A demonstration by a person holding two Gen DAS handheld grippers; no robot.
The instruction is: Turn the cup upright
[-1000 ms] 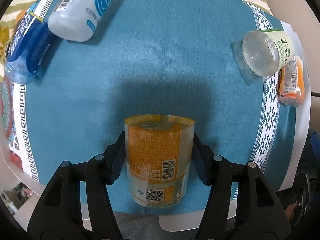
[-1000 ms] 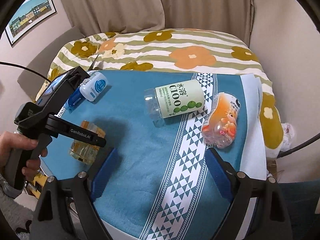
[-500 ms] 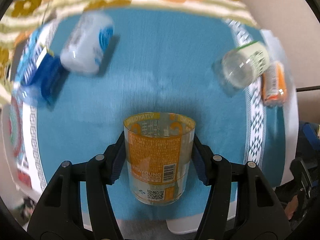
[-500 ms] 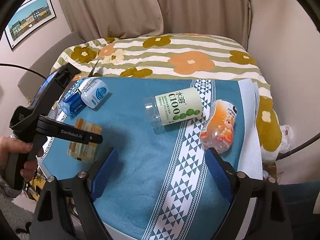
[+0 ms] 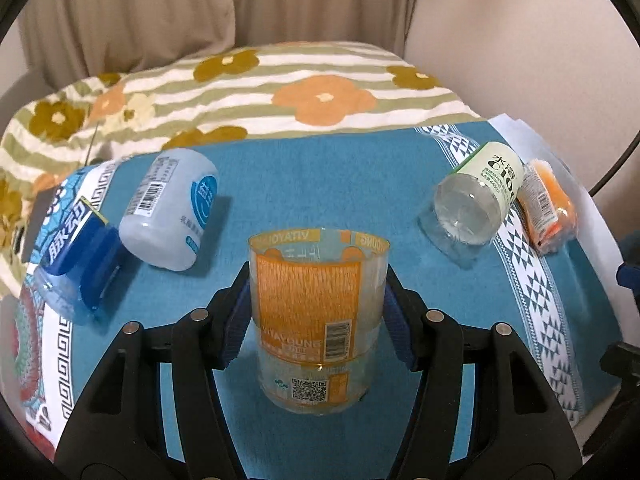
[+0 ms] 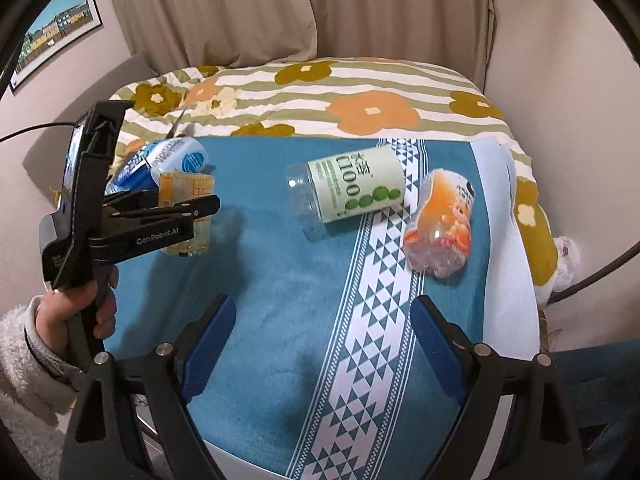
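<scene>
Here we have the left gripper (image 5: 318, 312) clamped on the orange-labelled cup (image 5: 318, 312), mouth up on the blue cloth (image 5: 320, 184), the right gripper (image 6: 322, 344) gaping empty; a careless release could tip it toward the white bottle (image 5: 170, 208) beyond.

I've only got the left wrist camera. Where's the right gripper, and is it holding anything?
Observer: The right gripper is open and empty, over the near part of the blue cloth, apart from every container.
Operator: Seen from the side, is my cup straight?
Observer: In the right wrist view the orange-label cup sits about upright in the left gripper, mouth up. I cannot tell if its base touches the cloth.
Operator: What's the orange thing past the green bottle?
Observer: A clear, bulging orange container on its side, right beside the green-label bottle.
</scene>
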